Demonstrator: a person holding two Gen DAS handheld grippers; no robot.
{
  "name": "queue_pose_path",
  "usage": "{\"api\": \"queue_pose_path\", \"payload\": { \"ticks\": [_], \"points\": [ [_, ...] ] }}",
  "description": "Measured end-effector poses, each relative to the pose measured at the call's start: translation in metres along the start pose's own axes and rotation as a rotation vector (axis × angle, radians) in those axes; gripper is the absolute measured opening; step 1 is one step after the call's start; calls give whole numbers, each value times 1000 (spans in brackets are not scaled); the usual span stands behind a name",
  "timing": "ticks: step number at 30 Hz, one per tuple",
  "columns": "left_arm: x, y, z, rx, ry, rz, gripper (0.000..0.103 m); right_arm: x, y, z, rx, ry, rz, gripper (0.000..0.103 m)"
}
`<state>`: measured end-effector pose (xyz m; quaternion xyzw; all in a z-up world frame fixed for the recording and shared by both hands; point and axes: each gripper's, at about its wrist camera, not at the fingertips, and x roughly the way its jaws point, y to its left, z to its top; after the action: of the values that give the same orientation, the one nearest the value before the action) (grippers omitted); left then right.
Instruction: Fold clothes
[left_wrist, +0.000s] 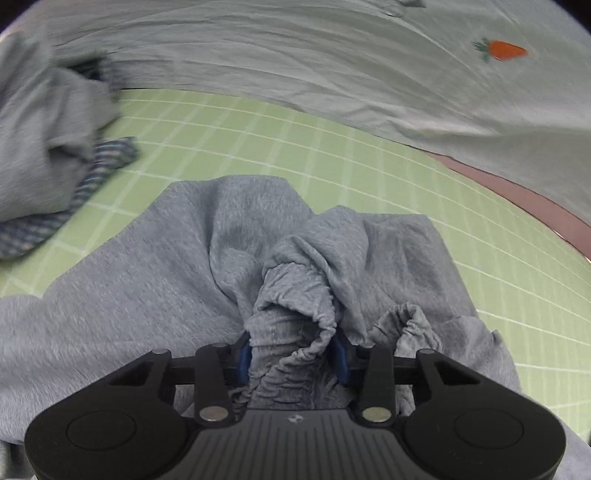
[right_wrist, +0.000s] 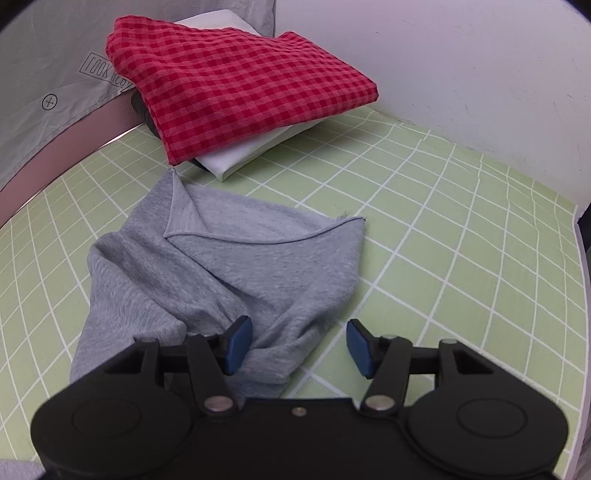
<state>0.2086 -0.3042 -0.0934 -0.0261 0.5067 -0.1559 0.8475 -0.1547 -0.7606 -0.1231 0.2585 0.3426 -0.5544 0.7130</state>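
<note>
Grey garment (left_wrist: 155, 280) bunched within left gripper (left_wrist: 293, 354) jaws; right gripper (right_wrist: 297, 345) jaws agape above it.

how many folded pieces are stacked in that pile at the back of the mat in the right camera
3 visible: a red checked cloth on top, a white piece under it, and something dark peeking out at the left. More may be hidden underneath.

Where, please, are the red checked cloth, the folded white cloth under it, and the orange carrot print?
red checked cloth (right_wrist: 236, 88), right wrist view, middle of its top face.
folded white cloth (right_wrist: 243, 155), right wrist view, exposed front edge.
orange carrot print (left_wrist: 506, 50), left wrist view, the orange body.
</note>
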Motion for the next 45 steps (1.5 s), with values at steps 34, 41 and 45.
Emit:
{"api": "queue_pose_path", "payload": {
  "ticks": [34,41,45],
  "points": [
    [-32,-133,-27,272,43,-198,53,-6,-3,-9,-23,31,62,77],
    [-45,-127,-43,328,18,-146,9,-6,-3,-10,-30,13,64,80],
    [-80,-98,-56,294,-59,-91,8,-8,-4,-12,-30,22,64,80]
  ]
}}
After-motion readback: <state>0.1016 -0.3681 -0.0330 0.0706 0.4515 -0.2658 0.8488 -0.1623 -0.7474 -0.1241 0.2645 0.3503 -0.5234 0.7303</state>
